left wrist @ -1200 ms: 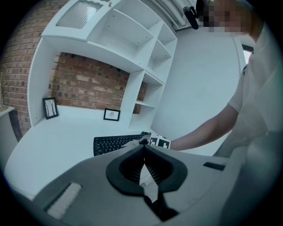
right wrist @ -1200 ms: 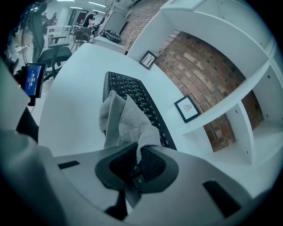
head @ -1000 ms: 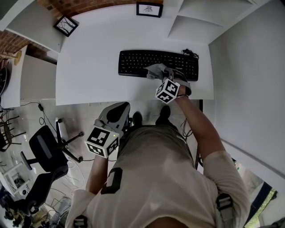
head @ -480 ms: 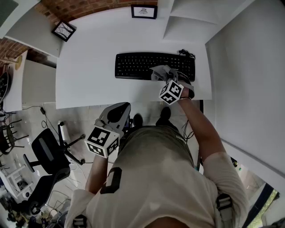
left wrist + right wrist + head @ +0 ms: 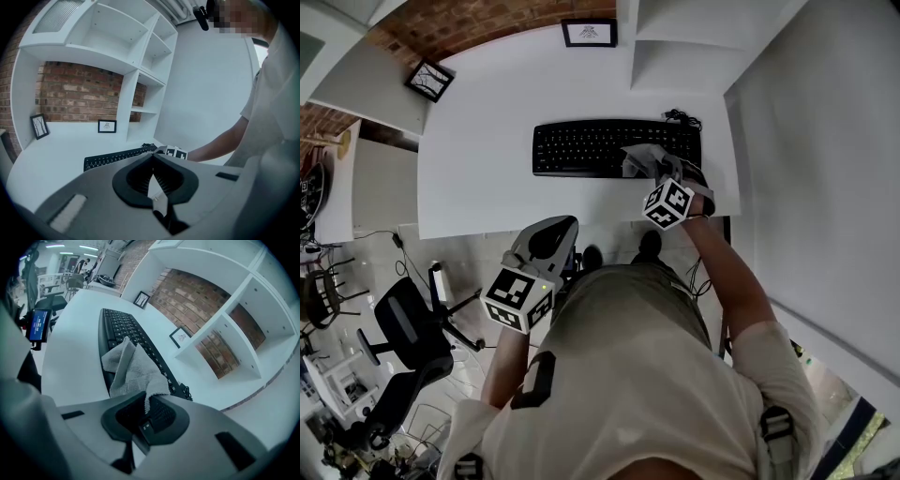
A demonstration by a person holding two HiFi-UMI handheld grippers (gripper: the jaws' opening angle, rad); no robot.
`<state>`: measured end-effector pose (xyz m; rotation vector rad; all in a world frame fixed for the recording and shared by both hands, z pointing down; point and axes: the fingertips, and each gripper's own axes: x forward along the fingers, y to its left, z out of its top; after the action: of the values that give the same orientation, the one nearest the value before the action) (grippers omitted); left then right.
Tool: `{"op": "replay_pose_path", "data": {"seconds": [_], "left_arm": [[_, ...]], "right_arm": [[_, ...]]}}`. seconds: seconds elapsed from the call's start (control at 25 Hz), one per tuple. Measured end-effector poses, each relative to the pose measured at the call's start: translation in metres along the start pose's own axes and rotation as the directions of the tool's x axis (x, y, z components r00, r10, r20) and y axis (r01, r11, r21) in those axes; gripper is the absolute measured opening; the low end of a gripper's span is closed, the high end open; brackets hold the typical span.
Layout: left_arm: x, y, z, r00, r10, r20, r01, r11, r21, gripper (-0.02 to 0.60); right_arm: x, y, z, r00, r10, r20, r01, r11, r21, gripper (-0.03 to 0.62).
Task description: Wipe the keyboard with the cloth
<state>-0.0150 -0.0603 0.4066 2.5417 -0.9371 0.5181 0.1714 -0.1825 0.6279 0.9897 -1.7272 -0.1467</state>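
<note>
A black keyboard (image 5: 581, 146) (image 5: 123, 326) (image 5: 112, 158) lies across the white desk (image 5: 487, 178). A grey cloth (image 5: 643, 159) (image 5: 131, 367) rests on the keyboard's right part, and my right gripper (image 5: 660, 169) (image 5: 143, 400) is shut on its edge. My left gripper (image 5: 551, 232) (image 5: 153, 157) hangs off the desk's front edge, below the keyboard, jaws shut with nothing between them.
Two small framed pictures (image 5: 588, 33) (image 5: 430, 81) stand at the desk's back edge by a brick wall. White shelves (image 5: 675, 56) rise at the back right. The keyboard's cable (image 5: 679, 118) coils at its far right corner. An office chair (image 5: 403, 328) stands on the floor to the left.
My right gripper has dragged the cloth rightward along the keyboard toward its right end. The left gripper has stayed where it was.
</note>
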Motion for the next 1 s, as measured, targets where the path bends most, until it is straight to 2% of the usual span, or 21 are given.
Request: {"op": "replay_pose_path", "data": {"seconds": [0.72,0.88,1.0], "left_arm": [[0.056,-0.052,0.020,1.000,-0.005,-0.023,0.005,1.000,0.010,0.003],[0.069,-0.067,0.023,1.000,-0.003,-0.029,0.004,1.000,0.011,0.004],[0.074,-0.075,0.022,0.999,0.006,-0.037,-0.005,1.000,0.011,0.005]], "right_arm": [[-0.024,-0.030,-0.078,1.000,-0.003,0.023,0.002,0.999,0.047,0.014],[-0.024,-0.041,-0.097,1.000,-0.009,0.010,0.008,0.997,0.074,0.014],[-0.023,-0.048,-0.123,0.999,0.000,-0.035,0.003,0.995,0.096,0.014]]}}
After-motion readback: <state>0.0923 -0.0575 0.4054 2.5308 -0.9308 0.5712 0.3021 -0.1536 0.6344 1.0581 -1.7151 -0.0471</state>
